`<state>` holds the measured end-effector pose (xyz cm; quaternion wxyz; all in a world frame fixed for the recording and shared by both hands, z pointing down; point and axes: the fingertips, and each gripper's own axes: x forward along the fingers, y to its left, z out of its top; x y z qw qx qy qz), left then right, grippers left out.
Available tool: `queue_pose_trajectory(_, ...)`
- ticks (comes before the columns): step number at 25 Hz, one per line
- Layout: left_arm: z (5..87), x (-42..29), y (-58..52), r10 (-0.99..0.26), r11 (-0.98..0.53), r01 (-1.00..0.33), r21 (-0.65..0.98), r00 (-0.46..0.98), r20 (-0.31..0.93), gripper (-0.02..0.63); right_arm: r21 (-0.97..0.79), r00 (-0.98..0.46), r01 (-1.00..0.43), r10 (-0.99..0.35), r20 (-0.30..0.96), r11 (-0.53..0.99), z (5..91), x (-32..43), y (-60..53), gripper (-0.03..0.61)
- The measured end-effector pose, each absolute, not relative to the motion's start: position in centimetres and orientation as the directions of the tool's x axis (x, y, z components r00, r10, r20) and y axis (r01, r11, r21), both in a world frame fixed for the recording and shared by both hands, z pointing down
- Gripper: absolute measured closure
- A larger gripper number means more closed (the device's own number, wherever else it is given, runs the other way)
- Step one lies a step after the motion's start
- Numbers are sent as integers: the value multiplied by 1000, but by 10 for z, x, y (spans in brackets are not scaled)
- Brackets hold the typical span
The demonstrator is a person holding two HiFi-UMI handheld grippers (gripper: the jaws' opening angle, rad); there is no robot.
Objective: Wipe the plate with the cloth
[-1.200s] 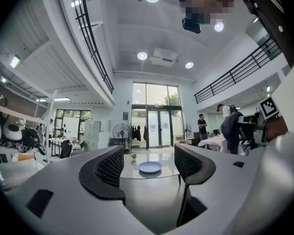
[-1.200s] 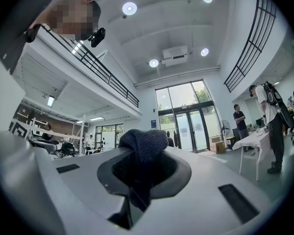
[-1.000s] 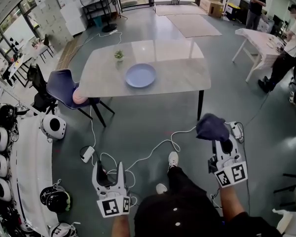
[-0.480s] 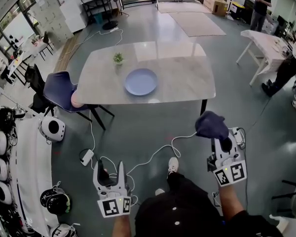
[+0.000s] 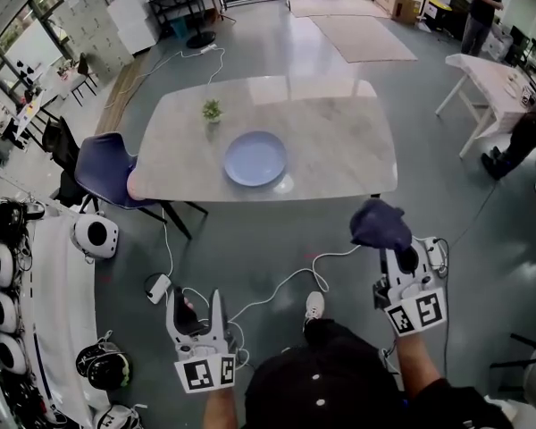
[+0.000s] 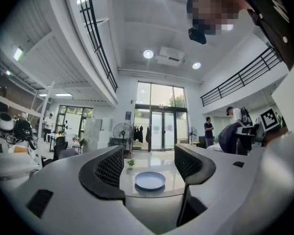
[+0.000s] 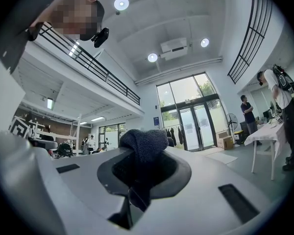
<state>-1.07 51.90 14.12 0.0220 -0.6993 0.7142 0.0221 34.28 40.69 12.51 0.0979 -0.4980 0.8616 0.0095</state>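
Fingers (image 7: pixel 182 175) of the right gripper (image 7: pixel 143 173) were clamped on the cloth (image 7: pixel 143 143), the left gripper's (image 6: pixel 149 168) spread empty. The plate (image 5: pixel 255 158) was set by the table's (image 5: pixel 339 141) near edge

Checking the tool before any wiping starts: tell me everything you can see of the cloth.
The cloth is dark blue-grey with a coarse, knitted-looking texture, bunched into a rounded wad. The right gripper is shut on its lower part, so the wad bulges above the jaws and a fold hangs down between them. It is held in the air over the floor, short of the table, touching only the jaws. The plate lies on the table, well apart from it.
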Motion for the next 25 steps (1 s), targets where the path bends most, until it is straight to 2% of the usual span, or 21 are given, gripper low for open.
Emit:
queue_pose_trajectory(15,134,23,443,-997,67,-998,22,-68,-48,296,-54,-545,-826,-820,-171,561,117,359,314,550)
queue_pose_trajectory(25,148,-10,415,-995,95,-995,31,-96,-28,296,-46,-566,-815,-810,-154,578,129,324,279,549)
